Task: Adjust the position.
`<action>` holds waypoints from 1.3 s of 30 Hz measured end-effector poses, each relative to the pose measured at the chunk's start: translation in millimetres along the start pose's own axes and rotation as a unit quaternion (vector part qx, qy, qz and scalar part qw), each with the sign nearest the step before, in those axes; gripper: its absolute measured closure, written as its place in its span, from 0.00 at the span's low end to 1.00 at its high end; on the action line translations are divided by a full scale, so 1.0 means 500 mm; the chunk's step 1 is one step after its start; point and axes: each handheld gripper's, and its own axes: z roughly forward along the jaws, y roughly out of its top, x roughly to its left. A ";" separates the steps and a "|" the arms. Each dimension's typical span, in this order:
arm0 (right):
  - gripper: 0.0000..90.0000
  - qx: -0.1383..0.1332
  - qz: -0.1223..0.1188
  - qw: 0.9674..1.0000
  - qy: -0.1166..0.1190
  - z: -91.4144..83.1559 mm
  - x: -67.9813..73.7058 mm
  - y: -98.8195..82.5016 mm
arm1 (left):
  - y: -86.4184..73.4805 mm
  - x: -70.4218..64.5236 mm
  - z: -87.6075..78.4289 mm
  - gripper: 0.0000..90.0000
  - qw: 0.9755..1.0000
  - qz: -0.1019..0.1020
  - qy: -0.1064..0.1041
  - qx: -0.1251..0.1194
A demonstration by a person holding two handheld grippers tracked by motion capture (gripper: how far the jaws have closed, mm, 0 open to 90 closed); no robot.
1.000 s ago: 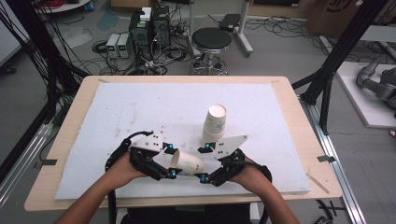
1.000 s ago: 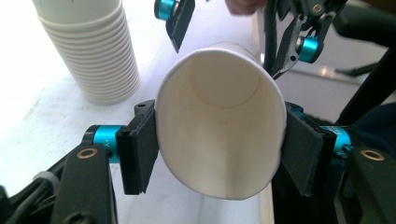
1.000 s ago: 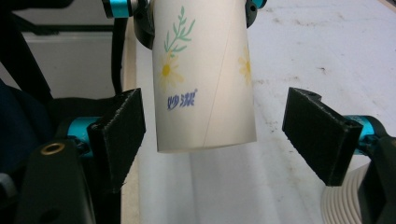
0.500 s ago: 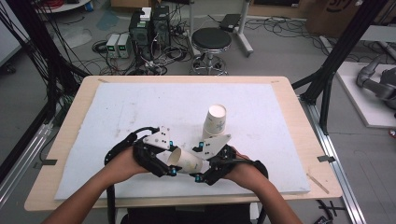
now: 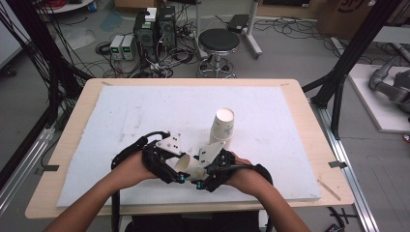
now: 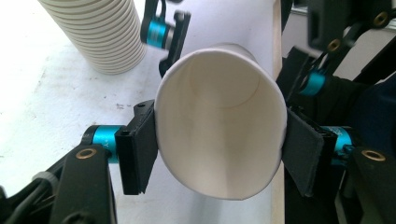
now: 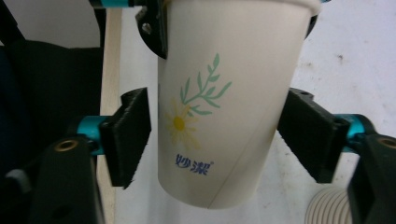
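Observation:
A white paper cup [image 5: 189, 166] with a printed flower [image 7: 180, 122] lies on its side in the air between both grippers, above the front of the white board [image 5: 145, 111]. My left gripper [image 5: 178, 169] is shut on the cup near its open mouth [image 6: 219, 140], one pad on each side of the rim. My right gripper [image 5: 207, 175] comes from the opposite side around the cup's base end [image 7: 215, 135]. Its jaws have just been closing, and the pads now sit against the cup's sides.
An upside-down stack of paper cups [image 5: 223, 124] stands on the board just behind the hands, with ribbed rims [image 6: 98, 32] close to the left gripper. The table's wooden front edge [image 5: 169, 208] is right below the hands. A stool [image 5: 218, 41] and cables lie beyond the table.
The right hand has moved left toward the left hand. Its jaws, wide before, have closed around the base of the cup that the left gripper holds. The left gripper has stayed put.

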 end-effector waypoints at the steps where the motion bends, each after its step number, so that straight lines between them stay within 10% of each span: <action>1: 0.35 0.000 0.000 1.000 0.000 0.000 0.000 0.000 | 0.001 0.000 0.000 0.38 1.000 -0.001 -0.002 0.001; 14: 0.42 0.000 0.024 1.000 0.008 0.006 -0.005 -0.015 | 0.000 -0.003 0.014 0.35 1.000 -0.007 0.006 -0.021; 20: 0.42 0.002 0.030 1.000 0.001 0.002 -0.007 -0.021 | -0.013 0.000 -0.001 0.21 0.998 -0.006 0.012 -0.068; 26: 0.42 -0.012 0.044 0.999 -0.017 -0.020 -0.012 -0.043 | -0.037 0.003 -0.027 0.20 0.992 -0.023 0.030 -0.124; 30: 0.42 -0.026 0.058 0.998 -0.027 -0.036 -0.012 -0.065 | -0.075 0.006 -0.046 0.20 0.981 -0.055 0.046 -0.180; 39: 0.41 -0.075 0.090 0.991 -0.057 -0.064 0.003 -0.127 | -0.135 0.009 -0.035 0.20 0.966 -0.097 0.070 -0.230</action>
